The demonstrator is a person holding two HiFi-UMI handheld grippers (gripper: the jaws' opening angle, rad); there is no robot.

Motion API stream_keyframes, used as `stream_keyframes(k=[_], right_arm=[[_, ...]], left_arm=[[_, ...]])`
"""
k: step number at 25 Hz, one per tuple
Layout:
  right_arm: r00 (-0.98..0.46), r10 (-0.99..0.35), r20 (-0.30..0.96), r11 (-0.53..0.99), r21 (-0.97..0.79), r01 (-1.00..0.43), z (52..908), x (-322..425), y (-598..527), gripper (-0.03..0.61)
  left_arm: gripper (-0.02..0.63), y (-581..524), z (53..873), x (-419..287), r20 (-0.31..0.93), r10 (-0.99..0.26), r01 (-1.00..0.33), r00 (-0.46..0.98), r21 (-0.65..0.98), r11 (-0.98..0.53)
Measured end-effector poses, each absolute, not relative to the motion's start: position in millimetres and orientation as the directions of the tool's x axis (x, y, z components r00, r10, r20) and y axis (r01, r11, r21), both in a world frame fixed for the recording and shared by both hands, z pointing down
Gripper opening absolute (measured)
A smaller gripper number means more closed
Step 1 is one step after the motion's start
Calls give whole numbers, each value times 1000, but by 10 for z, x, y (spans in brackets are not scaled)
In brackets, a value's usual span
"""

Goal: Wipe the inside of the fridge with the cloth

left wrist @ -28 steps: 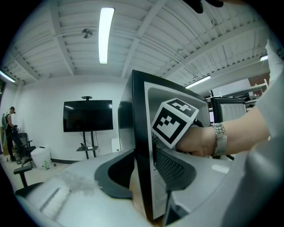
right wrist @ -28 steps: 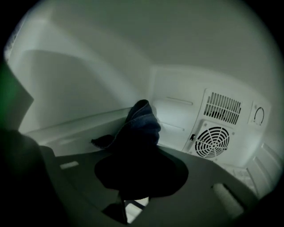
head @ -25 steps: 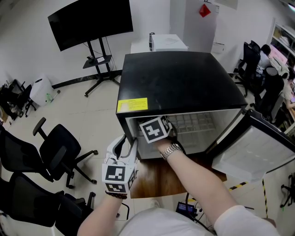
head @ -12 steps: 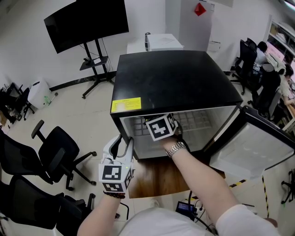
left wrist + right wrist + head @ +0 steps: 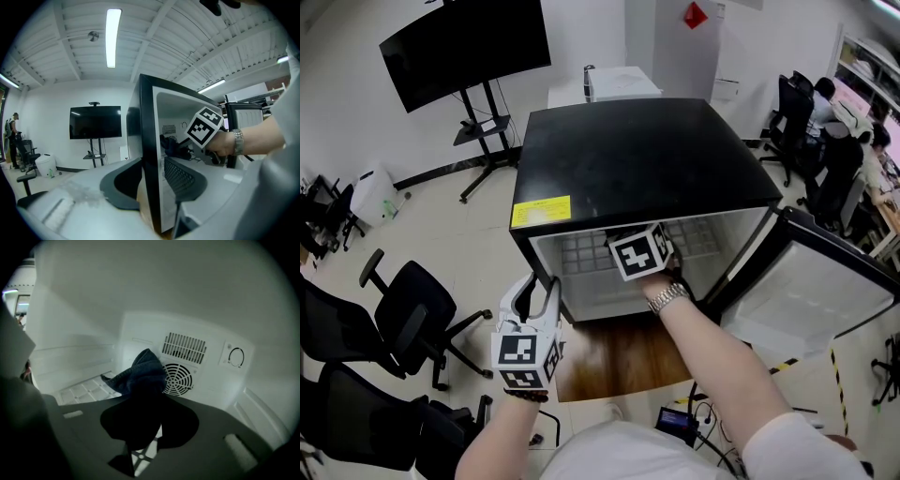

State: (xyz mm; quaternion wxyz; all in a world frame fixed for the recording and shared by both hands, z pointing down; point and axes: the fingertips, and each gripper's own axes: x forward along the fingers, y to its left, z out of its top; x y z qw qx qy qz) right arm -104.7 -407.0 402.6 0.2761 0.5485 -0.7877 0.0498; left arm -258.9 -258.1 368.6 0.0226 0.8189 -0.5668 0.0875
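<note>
A black mini fridge stands with its door swung open to the right. My right gripper, seen by its marker cube, reaches into the fridge above the wire shelf. In the right gripper view the right gripper is shut on a dark blue cloth, bunched in front of the round fan vent on the back wall. My left gripper hovers outside by the fridge's front left edge. Its jaws stand open, with that edge lined up between them.
A thermostat dial sits right of the vent. The fridge rests on a wooden board. Office chairs stand to the left, a TV on a stand behind, and people sit at desks far right.
My right gripper has slid to the right inside the fridge with the cloth. The left gripper has stayed by the front left edge.
</note>
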Motion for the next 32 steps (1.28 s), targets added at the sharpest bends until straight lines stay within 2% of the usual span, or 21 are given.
stream_keyframes(k=[32], right_arm=[[-24, -864, 502, 158, 227, -961, 4071, 298, -4057, 94]], left_arm=[[144, -2589, 3681, -2591, 170, -928, -936, 332, -60, -346]])
